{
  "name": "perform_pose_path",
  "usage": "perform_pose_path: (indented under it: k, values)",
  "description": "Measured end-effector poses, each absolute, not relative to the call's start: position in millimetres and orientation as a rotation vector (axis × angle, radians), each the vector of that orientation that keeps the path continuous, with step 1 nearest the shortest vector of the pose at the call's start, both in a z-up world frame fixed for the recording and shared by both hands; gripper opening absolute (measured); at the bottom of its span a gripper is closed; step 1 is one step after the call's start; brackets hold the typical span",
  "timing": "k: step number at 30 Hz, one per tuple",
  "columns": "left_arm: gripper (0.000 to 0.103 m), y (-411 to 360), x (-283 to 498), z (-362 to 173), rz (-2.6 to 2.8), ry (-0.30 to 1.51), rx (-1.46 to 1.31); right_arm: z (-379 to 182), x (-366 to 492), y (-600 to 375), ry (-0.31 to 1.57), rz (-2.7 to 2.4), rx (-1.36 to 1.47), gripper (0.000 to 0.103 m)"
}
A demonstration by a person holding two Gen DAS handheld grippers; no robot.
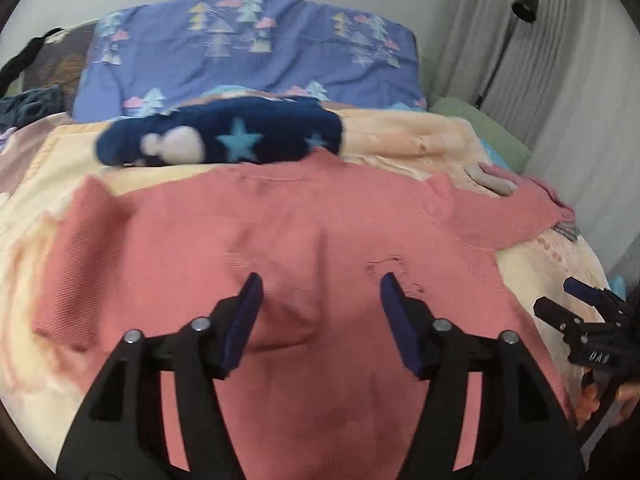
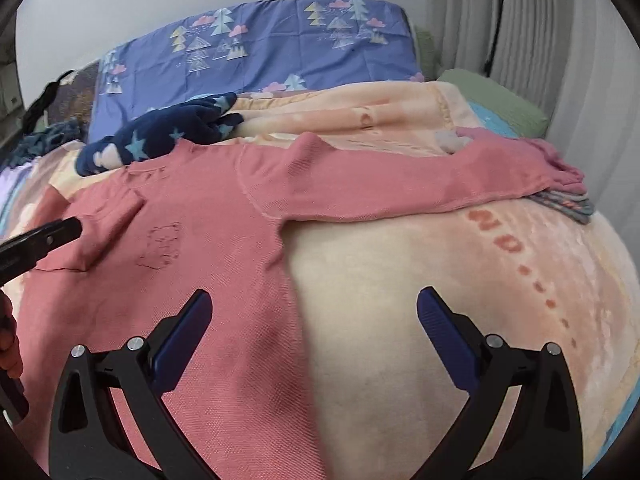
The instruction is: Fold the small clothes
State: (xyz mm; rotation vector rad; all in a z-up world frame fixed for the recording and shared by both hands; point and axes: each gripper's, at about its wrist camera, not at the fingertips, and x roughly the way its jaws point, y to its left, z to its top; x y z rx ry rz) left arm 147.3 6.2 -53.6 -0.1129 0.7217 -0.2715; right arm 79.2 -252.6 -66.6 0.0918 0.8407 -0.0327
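Observation:
A small pink knit sweater [image 1: 280,240] lies spread flat on a peach blanket [image 1: 400,136]. Its left sleeve is folded in over the body; its right sleeve [image 2: 420,184] stretches out to the right. My left gripper [image 1: 320,288] is open and empty above the sweater's middle. My right gripper [image 2: 314,304] is open and empty over the sweater's right side edge, where it meets the blanket [image 2: 400,300]. The right gripper also shows at the right edge of the left wrist view [image 1: 560,300]. One finger of the left gripper [image 2: 60,232] reaches in at the left of the right wrist view.
A navy fleece piece with stars [image 1: 224,136] lies behind the sweater. A blue pillow with tree prints [image 1: 248,56] stands at the head of the bed. More pink and striped clothes [image 2: 560,184] lie at the right. A grey curtain [image 1: 560,80] hangs on the right.

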Motion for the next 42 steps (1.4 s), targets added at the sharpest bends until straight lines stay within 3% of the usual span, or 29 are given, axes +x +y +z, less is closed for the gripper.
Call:
perform_pose_path:
  k: [2, 4, 6, 7, 10, 13, 16, 17, 18, 19, 21, 24, 26, 27, 28, 32, 35, 41, 42]
  values:
    - [0.068, 24, 133, -50, -0.214, 0.696, -0.088, -63, 86, -243, 0.842, 0.054, 0.138, 0.094]
    - [0.069, 48, 122, -50, -0.142, 0.697, -0.068, -58, 94, -221, 0.832, 0.130, 0.112, 0.073]
    - [0.069, 69, 111, -53, -0.078, 0.707, -0.064, -54, 101, -189, 0.824, 0.219, 0.034, 0.057]
    - [0.069, 80, 107, -58, -0.040, 0.715, -0.058, -54, 103, -172, 0.817, 0.266, -0.004, 0.053]
    - [0.069, 105, 101, -67, 0.103, 0.724, -0.007, -54, 113, -112, 0.793, 0.375, -0.103, 0.054]
    - [0.073, 122, 100, -74, 0.140, 0.756, -0.017, -66, 132, -59, 0.829, 0.418, -0.170, 0.066]
    - [0.073, 130, 109, -81, 0.143, 0.786, -0.036, -87, 154, -30, 0.875, 0.374, -0.243, 0.063]
    - [0.073, 131, 113, -83, 0.150, 0.793, -0.037, -93, 162, -28, 0.891, 0.346, -0.259, 0.054]
    - [0.073, 134, 118, -85, 0.156, 0.800, -0.038, -98, 173, -32, 0.925, 0.317, -0.243, 0.013]
    - [0.073, 135, 125, -87, 0.162, 0.808, -0.037, -100, 181, -45, 0.965, 0.305, -0.175, 0.005]
    - [0.073, 136, 132, -91, 0.171, 0.819, -0.039, -94, 185, -97, 1.010, 0.327, 0.133, 0.005]
    - [0.073, 135, 132, -96, 0.161, 0.821, -0.042, -82, 173, -156, 0.962, 0.288, 0.249, 0.005]
    - [0.073, 134, 133, -97, 0.158, 0.820, -0.045, -83, 164, -185, 0.961, 0.283, 0.292, 0.012]
    - [0.073, 134, 134, -98, 0.154, 0.817, -0.044, -91, 163, -200, 1.003, 0.294, 0.326, 0.033]
    - [0.073, 132, 134, -98, 0.151, 0.818, -0.043, -96, 161, -210, 1.028, 0.294, 0.354, 0.047]
    - [0.073, 127, 136, -100, 0.145, 0.824, -0.024, -102, 163, -229, 1.041, 0.333, 0.399, 0.050]
    - [0.073, 125, 137, -99, 0.149, 0.826, -0.017, -97, 177, -227, 1.008, 0.319, 0.363, 0.063]
    - [0.073, 127, 141, -103, 0.150, 0.834, -0.043, -109, 214, -208, 1.032, 0.324, 0.284, 0.065]
    - [0.073, 127, 142, -103, 0.150, 0.834, -0.047, -109, 217, -202, 1.025, 0.337, 0.266, 0.055]
